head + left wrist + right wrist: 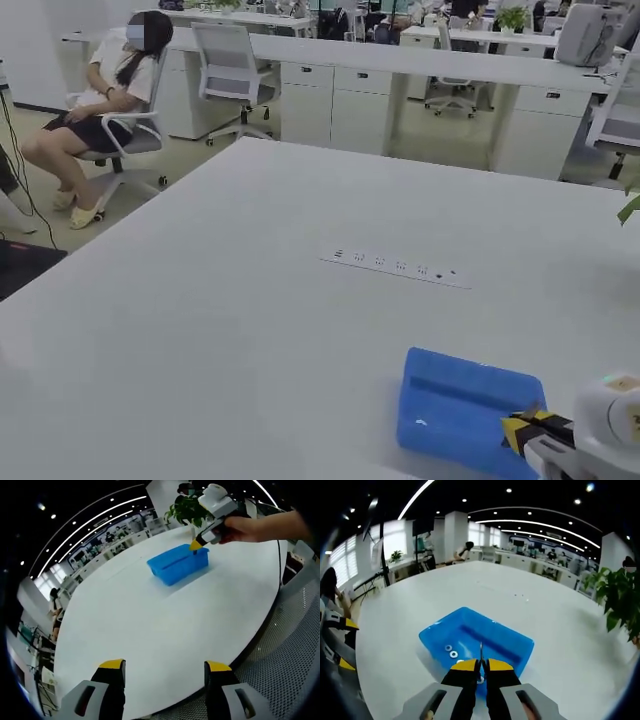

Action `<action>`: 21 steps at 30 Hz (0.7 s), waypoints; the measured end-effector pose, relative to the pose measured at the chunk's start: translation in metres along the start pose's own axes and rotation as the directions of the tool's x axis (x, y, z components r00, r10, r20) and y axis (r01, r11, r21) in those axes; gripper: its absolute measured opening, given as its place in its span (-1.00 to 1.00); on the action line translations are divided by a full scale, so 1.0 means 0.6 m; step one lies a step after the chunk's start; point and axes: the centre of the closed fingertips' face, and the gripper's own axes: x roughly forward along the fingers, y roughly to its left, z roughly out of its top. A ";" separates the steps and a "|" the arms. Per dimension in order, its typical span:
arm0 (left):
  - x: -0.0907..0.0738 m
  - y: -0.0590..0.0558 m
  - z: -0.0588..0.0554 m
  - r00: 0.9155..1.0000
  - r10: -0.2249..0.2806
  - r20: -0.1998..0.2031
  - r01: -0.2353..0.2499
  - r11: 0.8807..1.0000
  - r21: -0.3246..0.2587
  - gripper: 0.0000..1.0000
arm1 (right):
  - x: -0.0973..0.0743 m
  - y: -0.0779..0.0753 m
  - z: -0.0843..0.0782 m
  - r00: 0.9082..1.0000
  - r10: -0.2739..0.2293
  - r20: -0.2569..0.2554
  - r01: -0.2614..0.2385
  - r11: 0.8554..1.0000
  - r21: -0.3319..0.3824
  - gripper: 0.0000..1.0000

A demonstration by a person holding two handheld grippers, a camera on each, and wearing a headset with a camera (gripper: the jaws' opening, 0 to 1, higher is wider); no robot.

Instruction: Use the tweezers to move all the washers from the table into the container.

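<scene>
The right tool [480, 666] pinches the tweezers [481, 652] above the blue container [507, 641] holding washers [453, 654], while the left tool [165, 667] hangs spread over the white surface [150, 620].

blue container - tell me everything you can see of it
A blue rectangular plastic container, open-topped and shallow with a raised rim, sitting flat on the white table. At least two small silvery washers lie on its floor. The thin metal tweezers, held in the right gripper, reach over its near edge; contact cannot be told.
</scene>
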 end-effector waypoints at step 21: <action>-0.057 0.021 0.126 0.957 -0.101 0.273 0.132 0.986 -0.098 0.03 | -0.026 -0.002 0.042 0.997 0.007 0.078 -0.007 1.000 0.007 -0.94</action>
